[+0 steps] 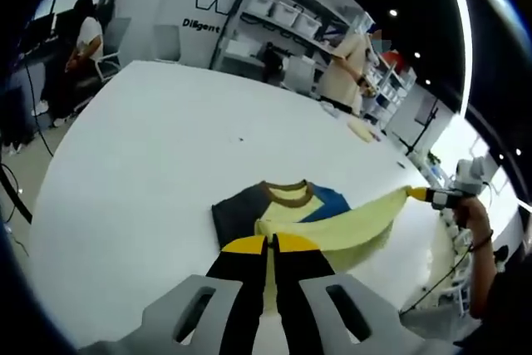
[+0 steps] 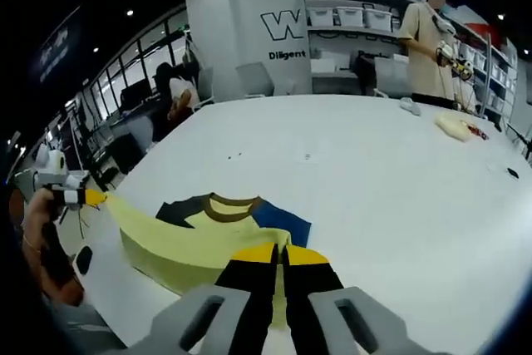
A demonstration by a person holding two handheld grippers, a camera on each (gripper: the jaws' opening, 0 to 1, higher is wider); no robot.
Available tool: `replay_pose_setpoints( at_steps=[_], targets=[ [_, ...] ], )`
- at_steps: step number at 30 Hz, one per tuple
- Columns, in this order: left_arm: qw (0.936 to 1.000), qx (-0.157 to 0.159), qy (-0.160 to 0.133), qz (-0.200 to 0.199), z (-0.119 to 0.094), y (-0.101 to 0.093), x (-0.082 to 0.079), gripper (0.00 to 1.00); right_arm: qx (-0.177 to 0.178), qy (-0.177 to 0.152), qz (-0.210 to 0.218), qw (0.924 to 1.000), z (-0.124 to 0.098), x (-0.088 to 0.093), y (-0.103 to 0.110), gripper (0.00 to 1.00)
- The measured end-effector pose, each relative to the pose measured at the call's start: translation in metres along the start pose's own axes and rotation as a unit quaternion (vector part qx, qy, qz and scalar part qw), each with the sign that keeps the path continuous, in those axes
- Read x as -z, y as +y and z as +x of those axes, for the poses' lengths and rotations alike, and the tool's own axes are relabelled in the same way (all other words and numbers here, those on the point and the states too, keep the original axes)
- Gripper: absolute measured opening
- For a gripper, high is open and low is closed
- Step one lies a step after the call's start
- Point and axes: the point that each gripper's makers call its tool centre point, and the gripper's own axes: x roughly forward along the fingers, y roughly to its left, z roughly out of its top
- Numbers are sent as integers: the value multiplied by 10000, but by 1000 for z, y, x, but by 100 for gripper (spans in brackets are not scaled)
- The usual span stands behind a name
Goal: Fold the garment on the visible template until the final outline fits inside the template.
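A yellow T-shirt (image 1: 332, 226) with a brown collar, one dark grey sleeve and one blue sleeve lies on the white table (image 1: 166, 139). Its lower part is lifted and pulled taut between both grippers. My left gripper (image 1: 271, 243) is shut on one end of the yellow hem. My right gripper (image 1: 420, 194) comes in from the right, gripping the other end. In the right gripper view the T-shirt (image 2: 191, 239) spreads ahead of my right gripper (image 2: 281, 253), which is shut on yellow fabric. The left gripper (image 2: 87, 198) holds the far corner at the left.
A person in a beige top (image 2: 424, 39) stands at the table's far end. A small yellow cloth (image 2: 455, 126) lies on the table near them. Another person (image 1: 81, 39) sits beyond the table. Shelves with boxes (image 2: 349, 18) line the back wall.
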Motion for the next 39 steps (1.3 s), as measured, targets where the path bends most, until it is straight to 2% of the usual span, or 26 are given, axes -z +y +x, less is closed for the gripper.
replay_pose_setpoints(
  at_steps=[6,7,9,14,19,24,32,39],
  targets=[
    [9999,-73,-122,-83,17,10,-23,0,-3,-82,128,9999,19,-9,-5,0],
    [9998,-85,-165,5,21,12,-29,0,-5,-62,155,9999,25,-9,-7,0],
    [9997,-173,-150,10,27,16,-33,0,-8,-49,221,9997,30,-10,-9,0],
    [9998,-138,-138,-16,46,22,-40,0,30,-81,365,9993,44,-16,-15,0],
    [9998,-204,-40,27,64,31,-42,0,74,-37,395,9992,64,-20,-21,0],
    [9995,-292,65,-68,85,45,-40,0,144,116,467,9987,86,-17,-28,0],
    [9982,-365,180,-430,106,62,-35,0,200,245,603,9977,110,-14,-38,0],
    [9957,-480,398,-683,130,80,-21,0,208,501,640,9965,139,-3,-42,0]
  ],
)
